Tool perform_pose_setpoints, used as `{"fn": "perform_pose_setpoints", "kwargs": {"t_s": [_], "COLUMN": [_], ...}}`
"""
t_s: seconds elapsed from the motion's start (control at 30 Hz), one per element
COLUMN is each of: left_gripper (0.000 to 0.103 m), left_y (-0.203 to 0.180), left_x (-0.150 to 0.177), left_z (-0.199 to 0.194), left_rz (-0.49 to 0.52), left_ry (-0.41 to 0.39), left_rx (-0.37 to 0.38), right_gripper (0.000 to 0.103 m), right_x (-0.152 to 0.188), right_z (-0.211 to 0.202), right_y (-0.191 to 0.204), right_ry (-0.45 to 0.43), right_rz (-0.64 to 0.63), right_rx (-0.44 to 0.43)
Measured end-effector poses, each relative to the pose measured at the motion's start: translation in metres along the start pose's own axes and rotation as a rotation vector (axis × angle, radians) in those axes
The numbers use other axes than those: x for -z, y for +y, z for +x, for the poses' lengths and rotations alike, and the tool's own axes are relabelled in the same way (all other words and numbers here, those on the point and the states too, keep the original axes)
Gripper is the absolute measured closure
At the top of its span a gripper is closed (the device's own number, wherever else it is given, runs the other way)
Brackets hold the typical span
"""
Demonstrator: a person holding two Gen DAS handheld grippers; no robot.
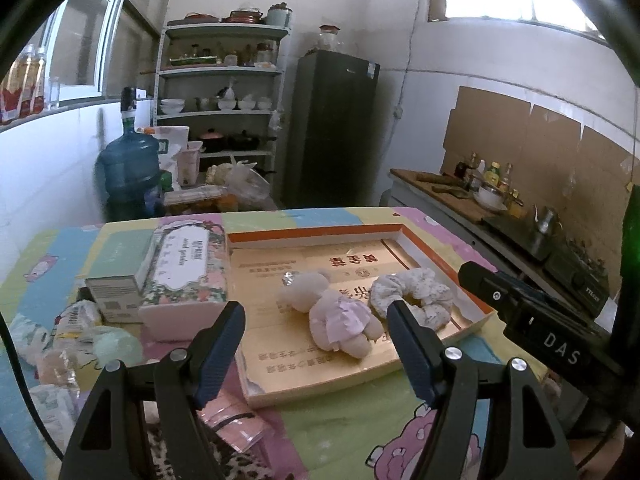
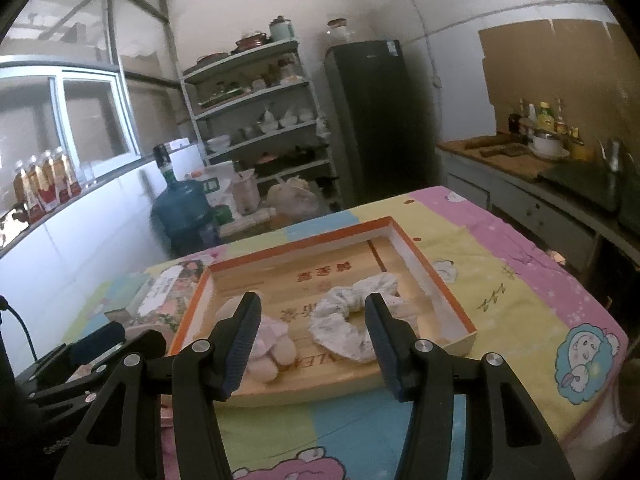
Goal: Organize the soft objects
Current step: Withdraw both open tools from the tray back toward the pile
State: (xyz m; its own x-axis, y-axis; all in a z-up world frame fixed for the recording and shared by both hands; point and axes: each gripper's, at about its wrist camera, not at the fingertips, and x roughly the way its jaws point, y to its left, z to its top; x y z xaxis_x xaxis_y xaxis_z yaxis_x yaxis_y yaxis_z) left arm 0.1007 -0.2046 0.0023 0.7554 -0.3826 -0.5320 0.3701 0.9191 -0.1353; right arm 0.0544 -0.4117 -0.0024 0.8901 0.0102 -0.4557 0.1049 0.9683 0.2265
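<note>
My left gripper (image 1: 316,314) hung wide, nothing between its jaws; my right gripper (image 2: 312,320) stood partly apart, empty too, both above the near edge of the tray (image 2: 440,292). In it the plush bear (image 1: 336,316) lay just beside the scrunchie (image 1: 416,294), maybe touching. Past it sat the tissue box (image 1: 188,276). Risk as I judged: going for one, a finger snags the other and drags it over the low rim
</note>
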Motion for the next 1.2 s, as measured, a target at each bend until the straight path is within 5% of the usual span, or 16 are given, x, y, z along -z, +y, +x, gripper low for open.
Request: {"fn": "perform_pose_setpoints", "kwargs": {"t_s": [0.6,1.2], "left_gripper": [0.03,0.03], "left_y": [0.034,0.12], "left_x": [0.009,0.027], "left_z": [-0.058,-0.128], "left_rz": [-0.033,-0.124], "left_ry": [-0.08,-0.167], "left_rx": [-0.067,-0.241], "right_gripper": [0.047,0.047], "right_x": [0.011,0.036], "right_z": [-0.032,-0.045], "right_y": [0.052,0.126], "right_ry": [-0.022,-0.006], "right_rz": [-0.065,-0.158], "right_rx": [-0.068,-0.175]}}
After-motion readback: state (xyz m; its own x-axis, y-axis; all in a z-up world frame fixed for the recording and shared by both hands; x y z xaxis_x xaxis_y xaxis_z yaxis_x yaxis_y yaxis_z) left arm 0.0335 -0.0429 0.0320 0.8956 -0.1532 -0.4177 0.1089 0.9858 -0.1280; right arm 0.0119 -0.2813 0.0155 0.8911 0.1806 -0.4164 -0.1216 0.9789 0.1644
